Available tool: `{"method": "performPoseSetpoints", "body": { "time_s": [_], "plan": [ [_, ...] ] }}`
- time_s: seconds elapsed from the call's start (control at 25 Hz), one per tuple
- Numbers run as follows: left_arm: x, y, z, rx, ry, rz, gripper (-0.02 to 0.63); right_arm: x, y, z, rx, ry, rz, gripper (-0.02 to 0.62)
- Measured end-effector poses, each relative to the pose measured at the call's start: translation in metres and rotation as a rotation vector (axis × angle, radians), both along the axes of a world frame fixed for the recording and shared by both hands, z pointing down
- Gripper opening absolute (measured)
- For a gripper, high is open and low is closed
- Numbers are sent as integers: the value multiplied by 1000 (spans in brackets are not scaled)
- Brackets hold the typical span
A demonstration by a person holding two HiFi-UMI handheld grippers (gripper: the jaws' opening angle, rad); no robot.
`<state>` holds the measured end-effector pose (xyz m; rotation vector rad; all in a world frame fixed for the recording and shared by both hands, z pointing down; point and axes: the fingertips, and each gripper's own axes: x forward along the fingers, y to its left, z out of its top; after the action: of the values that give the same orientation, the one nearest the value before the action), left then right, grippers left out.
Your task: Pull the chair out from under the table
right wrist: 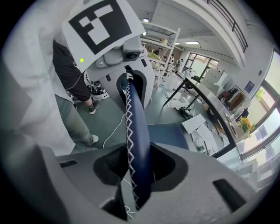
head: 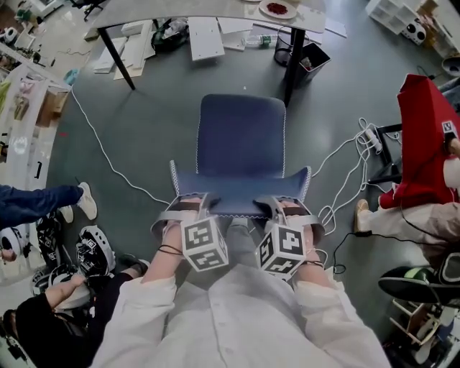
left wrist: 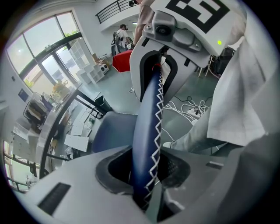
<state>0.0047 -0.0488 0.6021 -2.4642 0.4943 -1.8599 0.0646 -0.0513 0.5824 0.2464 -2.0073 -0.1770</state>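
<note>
Floor (head: 144, 136), grey and wide, fills most of your head view, and along its far side runs the pale worktop (head: 180, 8) on slanted dark legs. Next in size, directly below you, stands the blue chair (head: 241, 140). Its seat points away from you toward the worktop and shows whole. The seat's far edge lies near the feet of the two legs, closer to the right-hand one.

At the right edge of that view sits a person in a red top (head: 424, 136). At the left edge, a blue-clad leg (head: 36, 201) ends in a pale shoe (head: 87, 200).

The chair's backrest (head: 241, 195), edged with white zigzag stitching, is the part nearest you, and you hold its top edge in two places. Your left tool (head: 188, 210) is clamped on it near the left corner. In the left gripper view the padded blue edge runs down between the jaws, and both pads press on it. Your right tool (head: 289, 210) grips the same edge near the right corner. The right gripper view shows the stitched rim pinched between its jaws in the same way.

Among the smaller things, white boards (head: 205, 37) lie on the floor under the worktop, and a black mesh waste bin (head: 287, 47) stands just beside the right-hand leg. A white cable (head: 108, 154) trails across the floor to the chair's left. More white cables loop from a power strip (head: 370, 136) on its right. A small plate (head: 277, 9) of something red sits on the worktop.
</note>
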Motion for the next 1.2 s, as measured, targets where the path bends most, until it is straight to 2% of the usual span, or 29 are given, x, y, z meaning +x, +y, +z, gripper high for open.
{"method": "performPoseSetpoints", "body": {
  "time_s": [0.24, 0.4, 0.84, 1.2],
  "plan": [
    [-14, 45, 6, -3, 7, 20, 121, -14, 44, 3, -9, 10, 27, 112],
    [-31, 79, 6, 13, -9, 48, 121, -27, 81, 5, -10, 11, 60, 112],
    [-66, 175, 0, 6, 5, 138, 121, -64, 180, -1, -3, 6, 144, 112],
    [-68, 242, -5, -28, 19, 204, 121, -65, 250, -5, -30, 7, 196, 112]
  ]
}}
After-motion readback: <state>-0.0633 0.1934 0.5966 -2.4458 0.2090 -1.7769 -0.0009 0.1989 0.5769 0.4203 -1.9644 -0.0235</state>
